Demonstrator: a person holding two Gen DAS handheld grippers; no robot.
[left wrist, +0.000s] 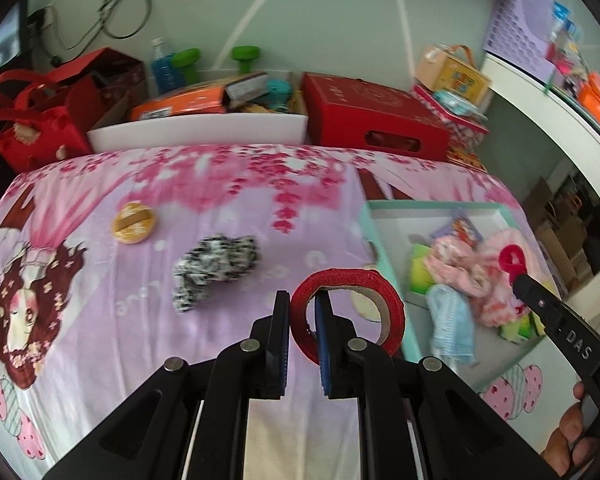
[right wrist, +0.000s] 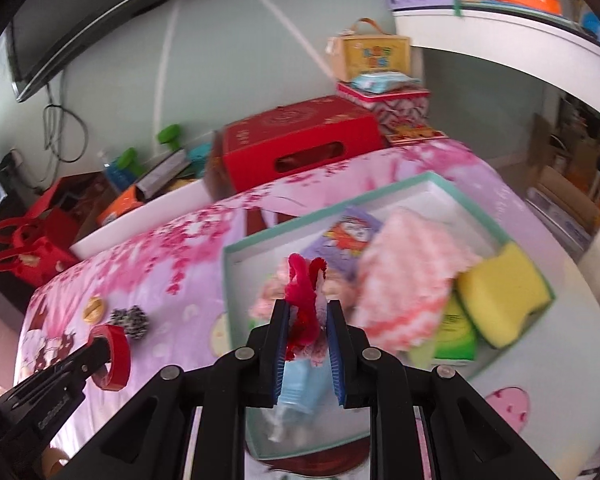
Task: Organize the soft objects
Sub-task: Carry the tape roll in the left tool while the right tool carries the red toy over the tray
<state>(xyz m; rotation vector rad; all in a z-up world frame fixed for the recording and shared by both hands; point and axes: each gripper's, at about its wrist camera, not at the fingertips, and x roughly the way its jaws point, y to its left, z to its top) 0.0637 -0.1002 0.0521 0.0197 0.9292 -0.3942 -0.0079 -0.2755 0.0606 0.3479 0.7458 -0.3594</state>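
Note:
My left gripper [left wrist: 303, 300] holds a red tape roll [left wrist: 350, 312] above the bed; its right finger sits inside the ring and the jaws stand a little apart. It also shows in the right wrist view [right wrist: 114, 354]. My right gripper [right wrist: 307, 312] is shut on a red fuzzy scrunchie [right wrist: 306, 280] over the teal-rimmed box [right wrist: 260, 240]. The box holds a pink fluffy cloth [right wrist: 408, 276], a yellow sponge [right wrist: 504, 296] and a light blue cloth [right wrist: 300, 384]. A black-and-white scrunchie [left wrist: 214, 266] and a round yellow puff [left wrist: 134, 222] lie on the bedspread.
A white bin [left wrist: 196, 130] of items, a red box [left wrist: 372, 116] and a red bag [left wrist: 32, 128] stand beyond the bed's far edge. A white shelf [left wrist: 548, 100] runs along the right.

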